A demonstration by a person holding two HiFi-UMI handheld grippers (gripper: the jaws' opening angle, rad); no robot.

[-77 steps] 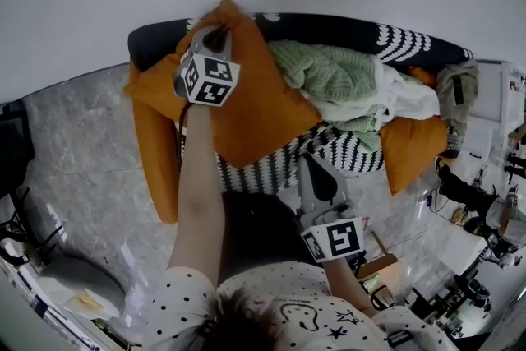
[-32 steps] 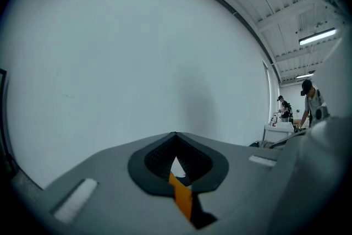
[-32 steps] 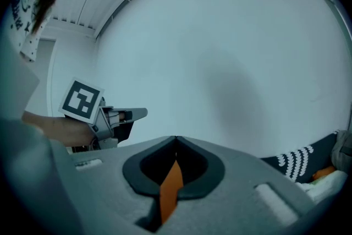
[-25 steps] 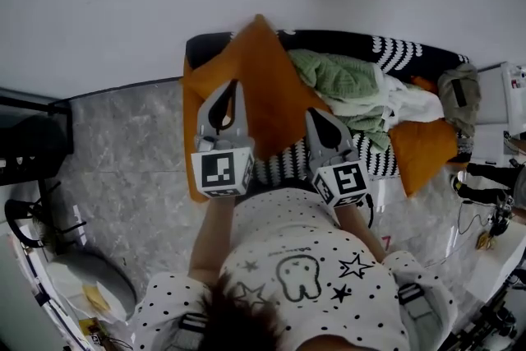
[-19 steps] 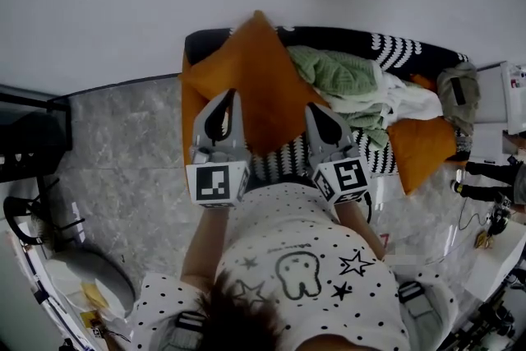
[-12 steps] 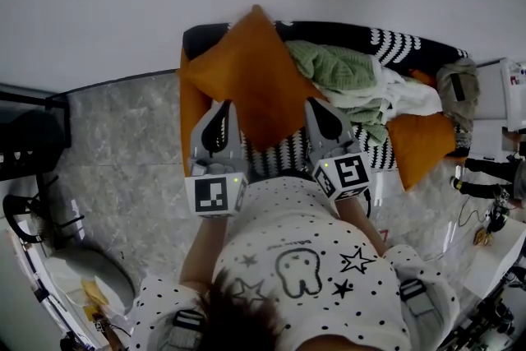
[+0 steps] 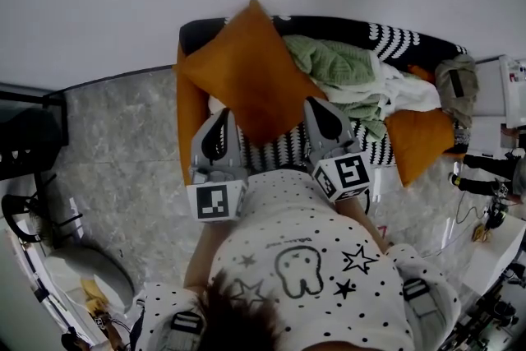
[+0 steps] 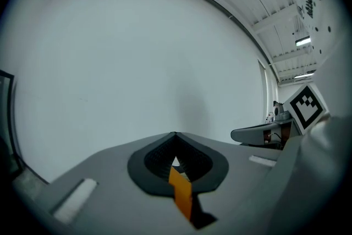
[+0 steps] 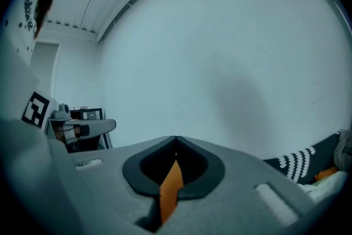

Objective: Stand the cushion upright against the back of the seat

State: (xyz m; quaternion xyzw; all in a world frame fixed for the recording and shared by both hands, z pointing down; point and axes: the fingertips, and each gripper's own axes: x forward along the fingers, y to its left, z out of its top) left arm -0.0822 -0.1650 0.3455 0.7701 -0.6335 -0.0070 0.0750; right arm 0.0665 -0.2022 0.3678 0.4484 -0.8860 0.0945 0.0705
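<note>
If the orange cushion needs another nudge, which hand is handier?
Probably left: the left gripper, shut, points at the orange cushion's lower edge, while the right gripper sits off its right corner, nearer the clothes pile.

L view: left gripper [image 8: 175,137] body blocks all below the jaws. Only an orange sliver [image 8: 180,195] shows thru the slit behind the closed tips, can't tell which orange item.
R view: same w/ right gripper [image 9: 176,141]. Sofa [image 9: 308,165] back is cropped by the pic edge, right of jaws.
Head view: torso [image 7: 304,259] hides both forearms + seat [image 7: 283,150] front, behind the jaws. Cushion [image 7: 246,78] edge runs under the right jaws, touch vs gap unreadable. Blanket pile [image 7: 337,74] covers the seat right of jaws. Clutter [image 7: 493,201] far right is too small and cropped.
</note>
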